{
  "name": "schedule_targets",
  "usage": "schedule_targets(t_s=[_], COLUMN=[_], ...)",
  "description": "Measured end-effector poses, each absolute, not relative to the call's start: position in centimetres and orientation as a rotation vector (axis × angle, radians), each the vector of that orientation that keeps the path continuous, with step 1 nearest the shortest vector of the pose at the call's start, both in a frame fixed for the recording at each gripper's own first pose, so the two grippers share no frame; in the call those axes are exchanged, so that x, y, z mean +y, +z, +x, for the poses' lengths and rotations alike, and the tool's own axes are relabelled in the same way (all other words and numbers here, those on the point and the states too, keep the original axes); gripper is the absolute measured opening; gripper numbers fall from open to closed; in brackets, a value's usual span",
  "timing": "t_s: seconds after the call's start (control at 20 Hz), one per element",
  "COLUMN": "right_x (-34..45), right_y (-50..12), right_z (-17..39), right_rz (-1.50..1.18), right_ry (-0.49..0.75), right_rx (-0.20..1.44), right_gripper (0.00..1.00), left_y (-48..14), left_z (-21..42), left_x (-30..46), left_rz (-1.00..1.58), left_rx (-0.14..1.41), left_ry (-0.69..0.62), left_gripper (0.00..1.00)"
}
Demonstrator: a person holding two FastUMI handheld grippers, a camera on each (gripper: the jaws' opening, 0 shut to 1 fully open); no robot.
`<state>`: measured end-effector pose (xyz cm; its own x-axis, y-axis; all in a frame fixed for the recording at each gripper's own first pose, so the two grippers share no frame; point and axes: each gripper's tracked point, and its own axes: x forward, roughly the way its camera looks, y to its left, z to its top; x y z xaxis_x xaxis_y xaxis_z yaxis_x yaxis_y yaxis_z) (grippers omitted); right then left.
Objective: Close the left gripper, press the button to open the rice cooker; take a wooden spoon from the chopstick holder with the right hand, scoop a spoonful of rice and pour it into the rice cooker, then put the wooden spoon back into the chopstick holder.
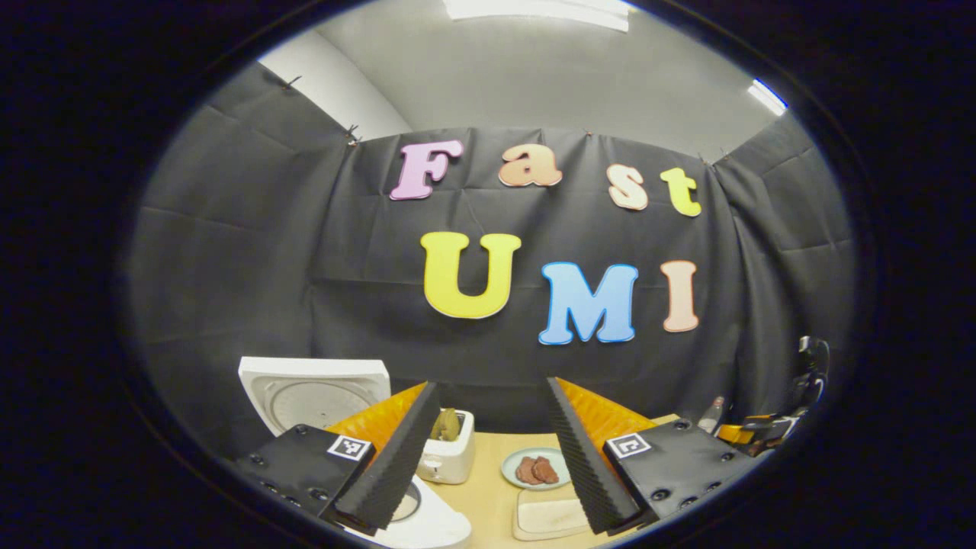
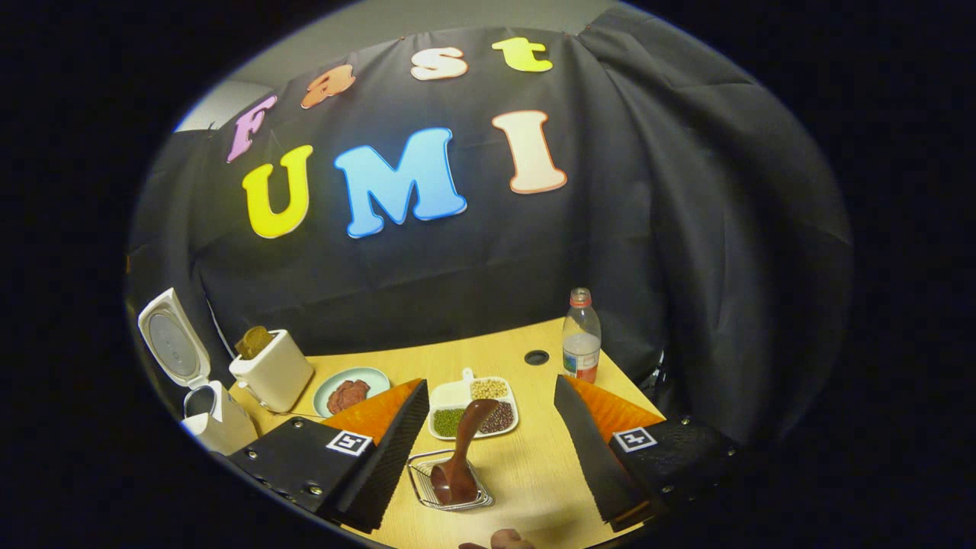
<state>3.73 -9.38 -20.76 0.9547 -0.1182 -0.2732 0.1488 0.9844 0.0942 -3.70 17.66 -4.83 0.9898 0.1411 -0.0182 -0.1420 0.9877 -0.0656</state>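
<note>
From where I sit, there is little writing to read: each gripper carries small black-and-white square markers on its body, and the bottle (image 2: 581,345) at the table's far right corner has a label too small for me to make out.

The table (image 2: 526,465) is light wood with a dark round hole near the bottle; black cloth walls close it in, with a pale ceiling and strip lights above in the left gripper view.

My left gripper (image 1: 488,457) has its fingers wide apart, holding nothing. Past it stands the rice cooker (image 1: 415,518), its white lid (image 1: 313,393) raised — already open. Just beyond are a toaster (image 1: 448,454) and a plate (image 1: 534,467) with reddish slices.

My right gripper (image 2: 492,450) is likewise spread, empty. Between its fingers the wooden spoon (image 2: 461,457) stands tilted in the wire chopstick holder (image 2: 450,480), bowl down. Just behind is a divided dish (image 2: 473,408) of grains and beans; I cannot tell which section is the rice. The cooker sits at far left.
</note>
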Motion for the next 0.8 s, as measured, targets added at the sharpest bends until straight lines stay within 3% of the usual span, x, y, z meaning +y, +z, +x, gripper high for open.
schedule_targets(t_s=[0.2, 0.8], right_x=[-8.3, -8.6], right_y=[-17.4, -16.7], right_z=[2.5, 1.3], right_rz=[0.078, 0.03], right_ry=[-0.103, -0.171], right_rx=[0.211, 0.222], right_gripper=[0.99, 0.99], left_y=[-4.2, -2.4], left_z=[-1.3, 4.9], left_x=[24.1, 40.3], left_rz=[-0.038, -0.107], left_rx=[0.044, 0.043], left_ry=[0.232, 0.379], left_gripper=[0.96, 0.96])
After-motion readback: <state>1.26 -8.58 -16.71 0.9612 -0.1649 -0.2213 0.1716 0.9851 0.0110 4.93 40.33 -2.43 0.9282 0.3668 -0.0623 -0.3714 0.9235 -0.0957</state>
